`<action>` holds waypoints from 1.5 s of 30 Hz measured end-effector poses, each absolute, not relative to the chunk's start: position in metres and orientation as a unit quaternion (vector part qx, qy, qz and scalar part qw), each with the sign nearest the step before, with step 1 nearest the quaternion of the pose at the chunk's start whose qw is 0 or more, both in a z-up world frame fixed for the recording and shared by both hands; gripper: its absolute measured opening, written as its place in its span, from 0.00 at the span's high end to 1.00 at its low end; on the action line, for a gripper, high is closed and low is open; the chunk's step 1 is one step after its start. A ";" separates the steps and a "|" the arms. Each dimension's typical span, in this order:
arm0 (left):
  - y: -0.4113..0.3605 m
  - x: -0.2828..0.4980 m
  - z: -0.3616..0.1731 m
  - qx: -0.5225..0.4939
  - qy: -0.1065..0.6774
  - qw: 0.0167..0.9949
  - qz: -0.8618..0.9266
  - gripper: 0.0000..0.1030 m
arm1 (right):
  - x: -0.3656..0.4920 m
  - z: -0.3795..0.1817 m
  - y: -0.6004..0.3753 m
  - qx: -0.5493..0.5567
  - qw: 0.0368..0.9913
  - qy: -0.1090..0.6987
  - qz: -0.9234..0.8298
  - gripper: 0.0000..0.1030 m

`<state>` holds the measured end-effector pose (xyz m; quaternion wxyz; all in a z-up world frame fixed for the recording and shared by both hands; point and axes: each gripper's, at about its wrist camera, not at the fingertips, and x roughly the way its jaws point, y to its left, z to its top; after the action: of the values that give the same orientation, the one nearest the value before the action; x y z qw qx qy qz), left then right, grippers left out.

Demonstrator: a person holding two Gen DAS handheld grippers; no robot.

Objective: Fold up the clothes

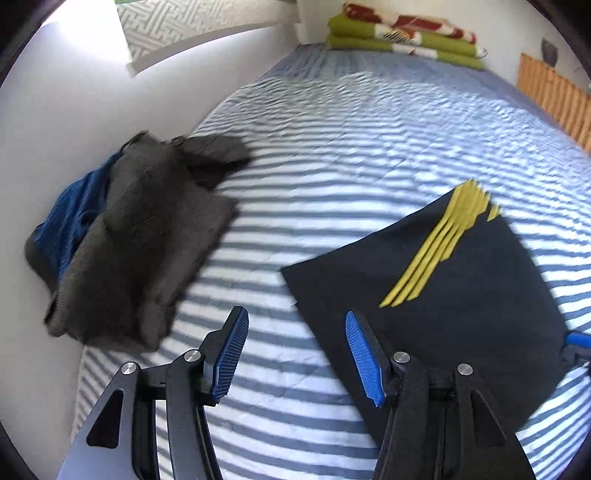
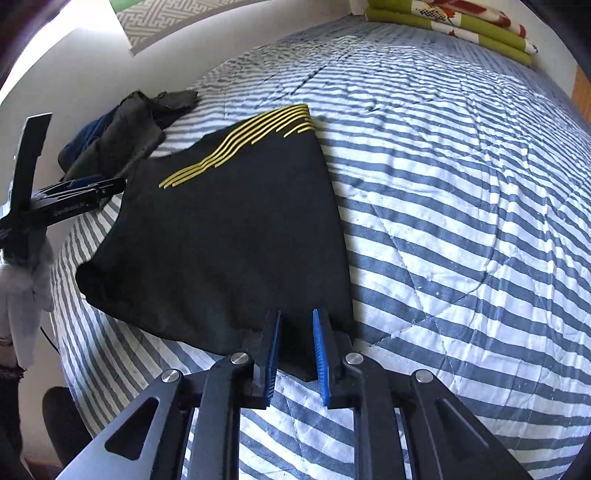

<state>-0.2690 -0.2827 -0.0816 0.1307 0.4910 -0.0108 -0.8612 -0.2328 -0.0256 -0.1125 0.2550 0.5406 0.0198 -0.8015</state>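
Observation:
A black garment (image 1: 461, 306) with yellow stripes lies folded flat on the striped bedcover (image 1: 332, 155). My left gripper (image 1: 294, 313) hovers open over bare bedcover just left of the garment's edge, nothing between its fingers. In the right wrist view the black garment (image 2: 229, 236) fills the middle, and my right gripper (image 2: 296, 314) straddles its near corner. Its jaws stand narrow, with the cloth between the blue pads and a gap still showing. The left gripper (image 2: 107, 183) is seen from the side at the garment's far left edge.
A rumpled grey garment (image 1: 147, 236) lies over a blue one (image 1: 77, 214) against the white wall at left. Folded green and red blankets (image 1: 402, 35) are stacked at the bed's far end. A wooden panel (image 1: 554, 96) borders the right. A person's pale sleeve (image 2: 26, 284) shows at left.

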 end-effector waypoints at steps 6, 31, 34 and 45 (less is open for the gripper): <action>-0.261 -0.287 -0.109 0.524 -0.034 0.095 -0.846 0.42 | -0.235 -0.116 -0.020 0.555 0.248 0.022 -0.794 0.85; -0.193 -0.406 -0.070 0.550 0.025 -0.035 -0.834 0.32 | -0.243 -0.137 0.029 0.588 0.228 -0.165 -0.758 0.71; -0.186 -0.433 -0.084 0.565 0.054 -0.036 -0.822 0.32 | -0.244 -0.138 0.025 0.581 0.232 -0.153 -0.765 0.71; -0.168 -0.479 -0.139 0.615 0.046 -0.039 -0.786 0.34 | -0.243 -0.138 0.021 0.583 0.259 -0.132 -0.759 0.71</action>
<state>-0.4792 -0.1677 -0.1391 -0.0390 0.6152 0.0463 -0.7860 -0.2434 0.0207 -0.1382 0.2587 0.5827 -0.1317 -0.7591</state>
